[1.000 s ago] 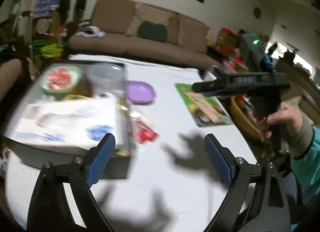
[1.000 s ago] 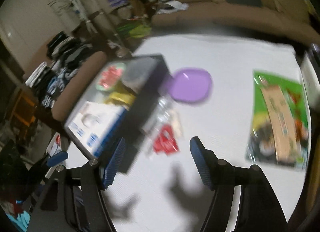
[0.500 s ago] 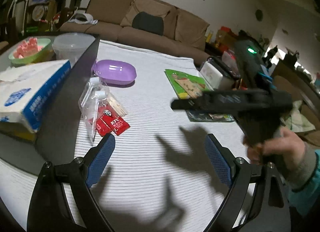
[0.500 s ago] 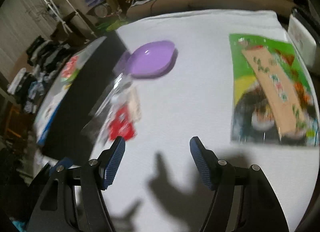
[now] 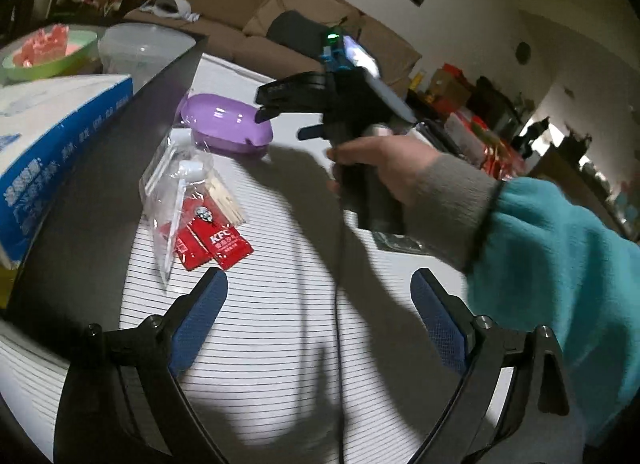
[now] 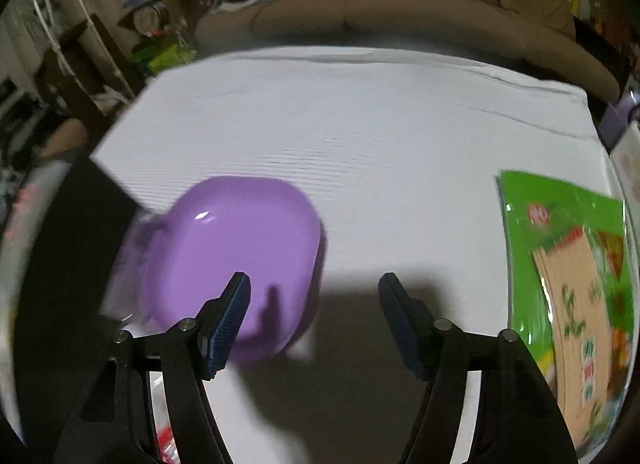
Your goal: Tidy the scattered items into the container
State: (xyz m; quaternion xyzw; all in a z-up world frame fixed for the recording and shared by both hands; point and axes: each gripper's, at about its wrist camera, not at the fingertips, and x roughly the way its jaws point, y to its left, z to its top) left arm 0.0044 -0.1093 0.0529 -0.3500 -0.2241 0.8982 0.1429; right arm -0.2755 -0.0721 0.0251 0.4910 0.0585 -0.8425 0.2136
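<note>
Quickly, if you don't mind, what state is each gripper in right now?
Left gripper: open, empty, over the table.
Right gripper: open but closing, nothing gripped, one finger over the purple dish.

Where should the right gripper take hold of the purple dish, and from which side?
Grip the purple dish by its raised rim on the near right side, coming from above, one finger inside, one outside. It sits flat and looks too wide to straddle. The right gripper, jaws closing, hovers just there, empty.

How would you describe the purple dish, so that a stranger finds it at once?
Start at the white striped tablecloth. Beside the black container's wall, just beyond a clear bag of sachets, lies the purple dish. It is the only purple, rounded, shallow, empty plastic thing there.
</note>
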